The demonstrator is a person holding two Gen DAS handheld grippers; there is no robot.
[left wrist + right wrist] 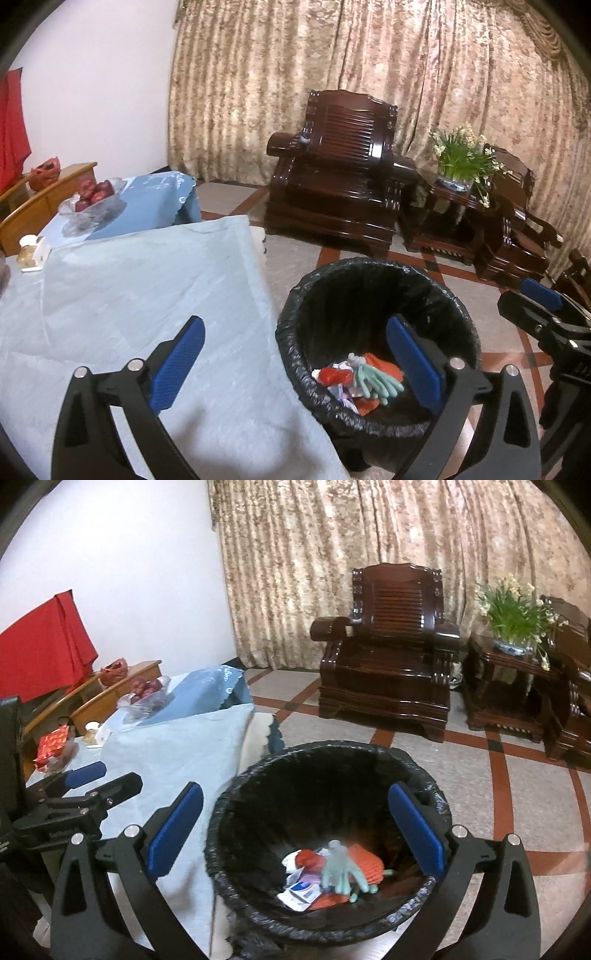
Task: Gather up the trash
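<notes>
A trash bin with a black liner [373, 295] [325, 775] stands on the floor beside the table. Inside lie a pale green glove [376, 382] [338, 867], red and orange scraps [334, 376] [364, 864] and white wrappers [299, 891]. My left gripper [295, 363] is open and empty, over the table's edge and the bin's left rim. My right gripper [295, 830] is open and empty, held above the bin's mouth. The right gripper shows at the right of the left wrist view [543, 306]; the left gripper shows at the left of the right wrist view [85, 786].
The table has a light blue cloth [147, 295] [177, 753]. On its far part sit a glass bowl of red fruit [94, 205] [146, 698], a red packet [53, 746] and small items [31, 254]. Dark wooden armchairs [340, 177] [391, 664] and a potted plant [461, 155] stand by the curtain.
</notes>
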